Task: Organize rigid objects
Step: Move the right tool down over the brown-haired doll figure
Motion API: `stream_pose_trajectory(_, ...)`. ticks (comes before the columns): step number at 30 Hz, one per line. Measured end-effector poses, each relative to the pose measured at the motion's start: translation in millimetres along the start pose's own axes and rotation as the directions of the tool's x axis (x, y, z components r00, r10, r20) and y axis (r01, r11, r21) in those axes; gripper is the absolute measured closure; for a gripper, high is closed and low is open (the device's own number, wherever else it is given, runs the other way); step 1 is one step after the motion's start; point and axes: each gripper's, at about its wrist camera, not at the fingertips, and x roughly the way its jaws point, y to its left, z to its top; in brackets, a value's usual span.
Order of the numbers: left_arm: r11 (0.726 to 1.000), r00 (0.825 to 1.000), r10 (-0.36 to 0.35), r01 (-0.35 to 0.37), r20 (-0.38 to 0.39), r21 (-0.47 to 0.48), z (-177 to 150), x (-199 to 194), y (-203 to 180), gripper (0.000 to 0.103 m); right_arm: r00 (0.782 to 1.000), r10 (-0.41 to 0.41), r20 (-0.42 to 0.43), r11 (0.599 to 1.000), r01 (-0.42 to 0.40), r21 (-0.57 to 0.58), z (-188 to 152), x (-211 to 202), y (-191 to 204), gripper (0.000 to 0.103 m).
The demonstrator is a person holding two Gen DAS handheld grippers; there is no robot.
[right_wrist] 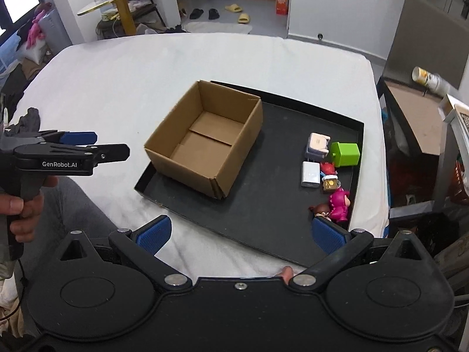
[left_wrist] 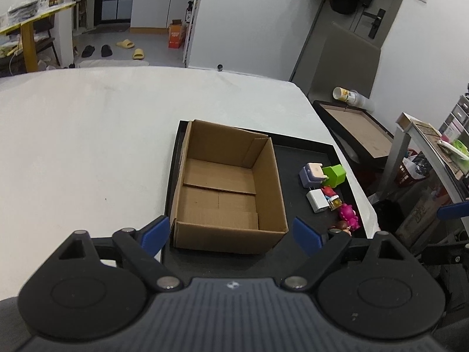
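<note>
Cardboard box stands open and empty at the left end of a black tray, which lies on a desk under a white cloth. In the right wrist view the box sits ahead of the right gripper, between its two blue fingers and a little toward the left one. In the left wrist view the box lies straight ahead between the fingers of the left gripper.

Small things are bunched at the right end of the tray, ahead of the right finger: a lilac and cream toy, a green block just beside it, a white charger, a small red figure, a small gold-topped bottle, a pink figure and a brown-haired doll nearest that finger. None lies in the box.

Both pairs of fingers are spread wide, holding and touching nothing. A hand grips the left gripper's handle, off to the left of the box.
</note>
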Motion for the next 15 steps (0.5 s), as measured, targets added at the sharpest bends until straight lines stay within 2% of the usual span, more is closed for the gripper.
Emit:
stream_pose_trajectory(5, 1.000, 1.000, 0.001, -0.001, 0.002, -0.005, 7, 17, -1, 0.015, 1.000, 0.013, -0.013, 1.000, -0.013, -0.005, 3, 19, -15, 0.001)
stream_pose_trajectory(8, 1.000, 1.000, -0.002, 0.002, -0.002, -0.017, 11, 29, -1, 0.018, 1.000, 0.012, -0.024, 1.000, -0.012, -0.009, 4, 34, -26, 0.006)
stream_pose_trajectory(15, 0.998, 1.000, 0.001, -0.003, -0.023, -0.059, 18, 58, 4, 0.031, 0.999, 0.012, -0.048, 1.000, -0.011, 0.008, 6, 70, -56, 0.014)
